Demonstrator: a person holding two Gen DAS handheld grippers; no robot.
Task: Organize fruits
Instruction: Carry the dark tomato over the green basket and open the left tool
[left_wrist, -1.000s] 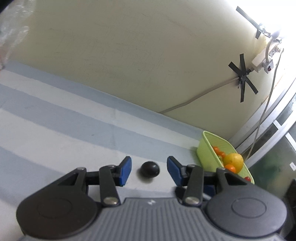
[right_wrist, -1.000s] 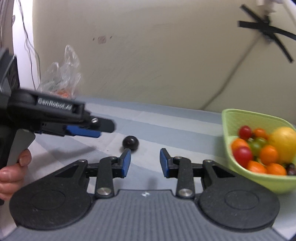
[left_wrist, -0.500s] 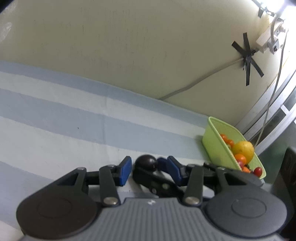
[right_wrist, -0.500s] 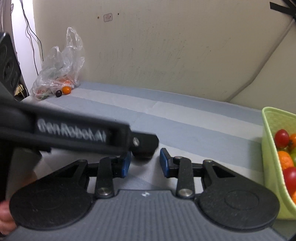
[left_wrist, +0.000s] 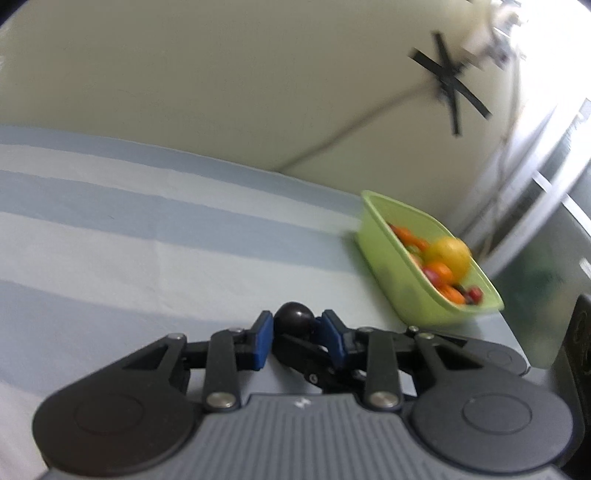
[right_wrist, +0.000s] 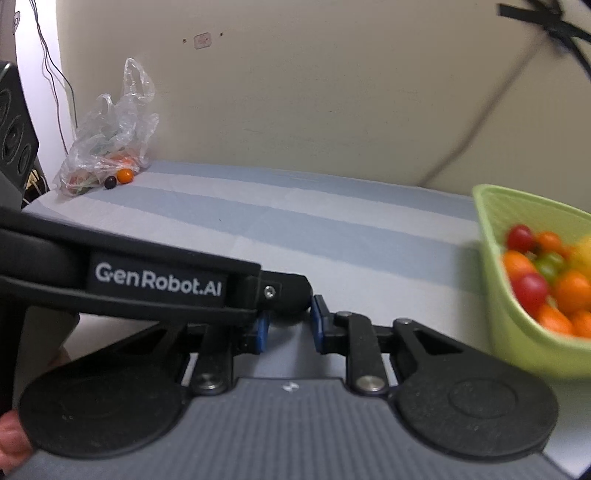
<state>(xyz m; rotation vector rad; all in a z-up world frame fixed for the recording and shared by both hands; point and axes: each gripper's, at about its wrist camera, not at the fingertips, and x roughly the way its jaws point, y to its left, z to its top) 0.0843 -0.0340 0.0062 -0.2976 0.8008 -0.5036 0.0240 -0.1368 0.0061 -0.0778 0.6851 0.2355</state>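
A small dark round fruit (left_wrist: 294, 320) sits between the blue pads of my left gripper (left_wrist: 295, 334), which is shut on it and holds it above the striped cloth. My right gripper (right_wrist: 288, 325) is open and empty, just under the left one; its fingers (left_wrist: 310, 363) cross below the fruit in the left wrist view. In the right wrist view the left gripper's black body (right_wrist: 155, 282) crosses in front. A green basket (left_wrist: 391, 266) of orange, red and yellow fruit stands at the right, also in the right wrist view (right_wrist: 495, 280).
A clear plastic bag (right_wrist: 107, 140) with fruit lies at the far left by the wall, with an orange fruit (right_wrist: 125, 175) and a dark fruit (right_wrist: 110, 182) beside it. The blue and white striped cloth (left_wrist: 147, 229) covers the table. A cable runs along the wall.
My left gripper closed on the dark fruit and lifted it off the cloth toward the basket. My right gripper came in underneath the left one.
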